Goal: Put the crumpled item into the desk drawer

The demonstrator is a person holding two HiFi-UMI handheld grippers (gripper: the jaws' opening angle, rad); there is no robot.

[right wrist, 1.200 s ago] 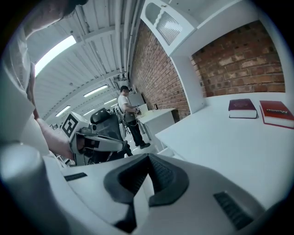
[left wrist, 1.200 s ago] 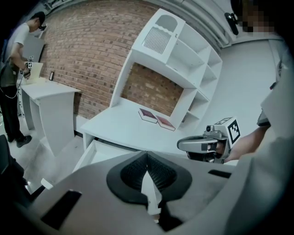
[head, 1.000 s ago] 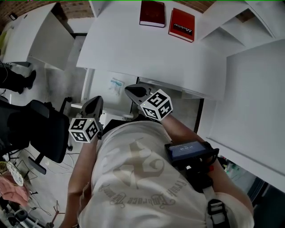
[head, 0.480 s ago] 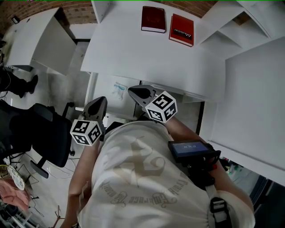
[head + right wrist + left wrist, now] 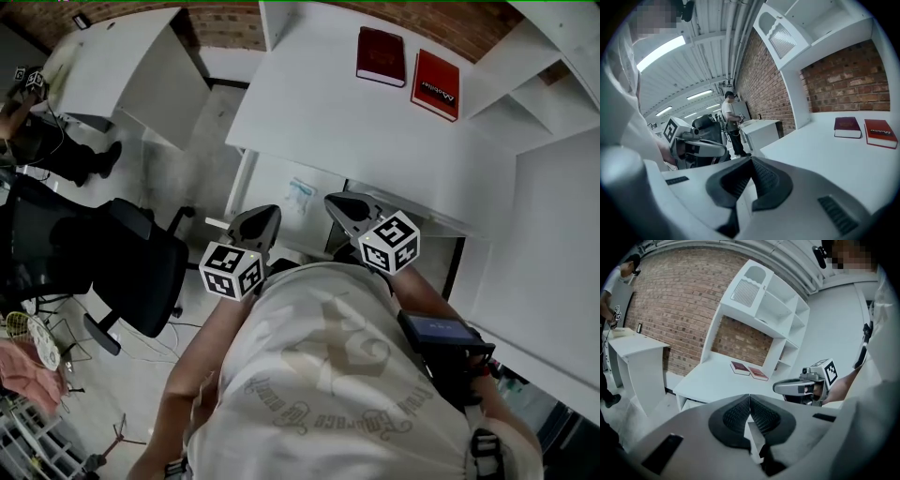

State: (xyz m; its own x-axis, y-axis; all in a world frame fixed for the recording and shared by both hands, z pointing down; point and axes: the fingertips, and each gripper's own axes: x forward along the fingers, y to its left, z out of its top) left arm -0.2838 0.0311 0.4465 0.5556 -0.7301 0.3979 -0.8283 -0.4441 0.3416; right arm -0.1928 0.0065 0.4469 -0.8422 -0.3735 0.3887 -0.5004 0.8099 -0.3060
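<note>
Hovering by white desk (image 5: pixel 375 131), jaws pressed together on nothing: left gripper (image 5: pixel 261 217), right gripper (image 5: pixel 336 201). Lying on top, dark red book (image 5: pixel 381 56) and red book (image 5: pixel 436 84), white lettering illegible. Crumpled item not made out anywhere.

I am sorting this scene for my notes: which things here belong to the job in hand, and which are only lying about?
Job in hand: white desk; left claw and right claw, both shut with nothing between them.

Lying about: dark red book; red book; office chair; second white desk.
</note>
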